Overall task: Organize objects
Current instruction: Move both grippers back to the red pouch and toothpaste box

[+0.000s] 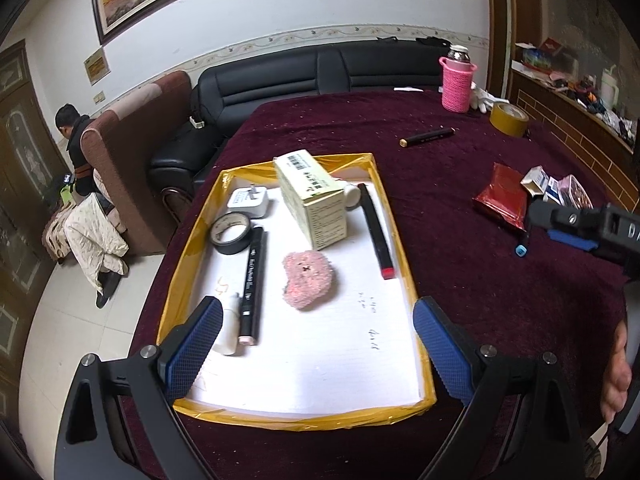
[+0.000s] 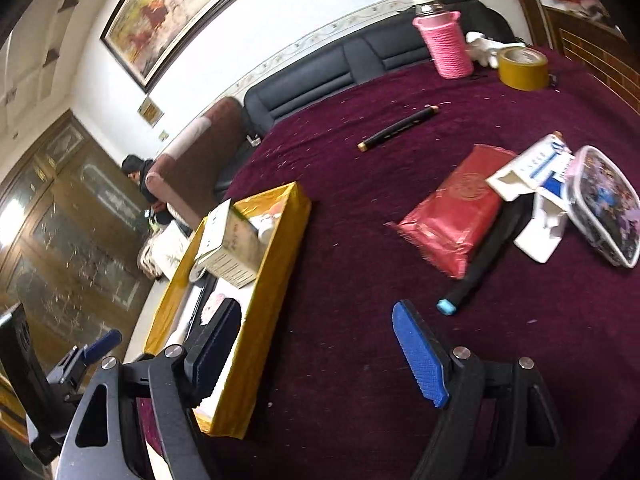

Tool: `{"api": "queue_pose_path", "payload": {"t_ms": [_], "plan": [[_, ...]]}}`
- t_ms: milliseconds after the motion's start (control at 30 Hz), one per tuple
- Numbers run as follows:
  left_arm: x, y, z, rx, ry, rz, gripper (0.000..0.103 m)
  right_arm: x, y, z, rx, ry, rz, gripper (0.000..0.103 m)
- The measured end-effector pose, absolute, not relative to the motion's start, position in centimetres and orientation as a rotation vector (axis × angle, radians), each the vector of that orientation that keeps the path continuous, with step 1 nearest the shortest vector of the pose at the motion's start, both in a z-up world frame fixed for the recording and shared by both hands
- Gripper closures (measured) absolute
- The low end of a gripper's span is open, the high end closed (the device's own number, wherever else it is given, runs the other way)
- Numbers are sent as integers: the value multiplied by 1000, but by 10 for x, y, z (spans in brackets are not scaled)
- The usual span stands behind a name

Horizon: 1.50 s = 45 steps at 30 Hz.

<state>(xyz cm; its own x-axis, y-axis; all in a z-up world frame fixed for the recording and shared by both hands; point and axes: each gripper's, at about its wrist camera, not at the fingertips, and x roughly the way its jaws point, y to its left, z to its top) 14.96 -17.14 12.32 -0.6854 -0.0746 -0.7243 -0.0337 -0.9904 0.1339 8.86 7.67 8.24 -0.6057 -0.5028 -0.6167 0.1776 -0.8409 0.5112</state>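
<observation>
While the left gripper [image 1: 318, 344] hung over the near end of the yellow-rimmed tray [image 1: 404, 240], its fingers stood wide with nothing between them. Inside lay a pale carton [image 1: 316, 204], a pink plush heart [image 1: 309, 280], a black tape roll [image 1: 231, 234] and markers. Over the maroon cloth [image 2: 340, 160], the right gripper [image 2: 316, 354] was spread empty, near a blue-capped marker [image 2: 480, 264] beside a red packet [image 2: 456, 216].

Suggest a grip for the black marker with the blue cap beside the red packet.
Grip the black marker on its bare barrel just above the blue cap, jaws across its width, coming from above. The upper end is tucked against the red packet and under the white box.
</observation>
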Motion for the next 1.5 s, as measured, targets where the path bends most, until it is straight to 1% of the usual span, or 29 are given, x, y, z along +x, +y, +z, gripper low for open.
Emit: {"api": "queue_pose_path", "payload": {"t_ms": [200,367,567,733,967,1033,1067,1200,1300,1367,1500], "plan": [[141,-150,121,1279,-250,-2868,7,89,117,83,1092,-668,-2483,20],[130,-135,123,1346,-195,-2929,7,91,161,87,1047,-764,-2535,19],[103,-114,130,1437,-45,-3030,7,93,209,105,974,-786,-2653,16],[75,-79,124,1507,-31,-3061,7,83,244,114,918,-762,-2795,14],[21,-27,92,1587,-104,-3040,8,47,276,98,925,-771,-2858,14],[7,-13,84,1579,-169,-3044,8,40,284,91,936,-791,-2840,14],[0,-6,80,1571,-211,-3044,8,39,287,88,938,-808,-2829,14],[-22,26,64,1549,-486,-3050,8,39,299,79,916,-851,-2830,14],[-33,42,53,1588,-584,-3060,8,40,309,73,920,-902,-2814,14],[-39,48,45,1630,-618,-3059,8,39,314,70,928,-938,-2784,14],[-51,50,39,1728,-529,-3088,8,39,318,68,937,-969,-2757,13]]}}
